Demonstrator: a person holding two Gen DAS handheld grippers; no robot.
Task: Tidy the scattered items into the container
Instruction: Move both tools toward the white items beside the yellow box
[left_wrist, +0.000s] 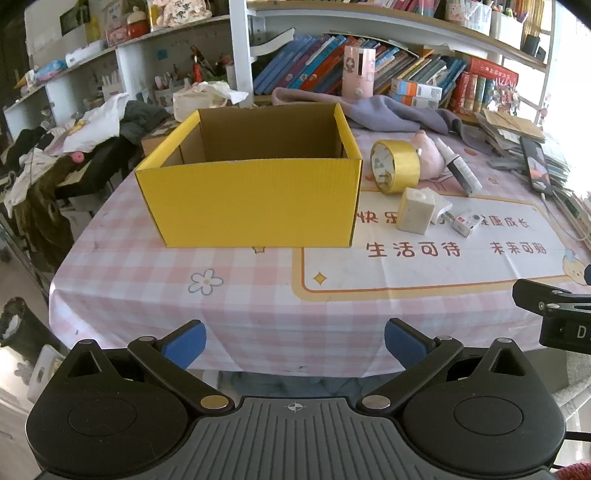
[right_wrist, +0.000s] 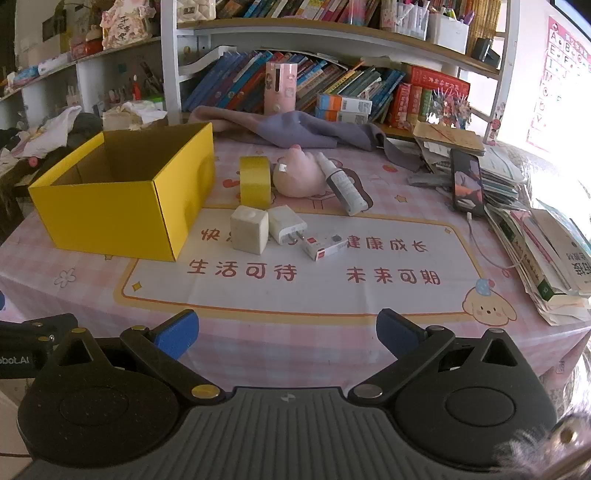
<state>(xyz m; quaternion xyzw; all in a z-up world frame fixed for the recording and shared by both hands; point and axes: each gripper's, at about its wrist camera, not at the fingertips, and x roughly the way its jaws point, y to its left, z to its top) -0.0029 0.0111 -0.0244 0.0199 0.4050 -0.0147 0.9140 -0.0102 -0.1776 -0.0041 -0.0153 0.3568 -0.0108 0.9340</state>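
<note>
An open yellow cardboard box (left_wrist: 251, 199) (right_wrist: 110, 210) stands on the pink checked tablecloth, empty as far as I can see inside. To its right lie a roll of yellow tape (left_wrist: 397, 166) (right_wrist: 254, 181), a pink plush toy (left_wrist: 430, 155) (right_wrist: 299, 173), a white tube (left_wrist: 460, 170) (right_wrist: 341, 184), a cream cube (left_wrist: 415, 216) (right_wrist: 249, 230), a white plug adapter (left_wrist: 441, 203) (right_wrist: 287, 225) and a small white carton (left_wrist: 466, 223) (right_wrist: 325, 247). My left gripper (left_wrist: 294, 345) hangs open at the table's near edge, in front of the box. My right gripper (right_wrist: 287, 338) is open too, short of the items.
Books fill the shelf (right_wrist: 332, 85) behind the table, with a purple cloth (right_wrist: 295, 127) in front of them. A phone (right_wrist: 467, 182) and stacked papers (right_wrist: 546, 243) crowd the right edge. Clothes (left_wrist: 92, 129) are piled left of the table. The right gripper's body (left_wrist: 554, 314) shows at the left view's right edge.
</note>
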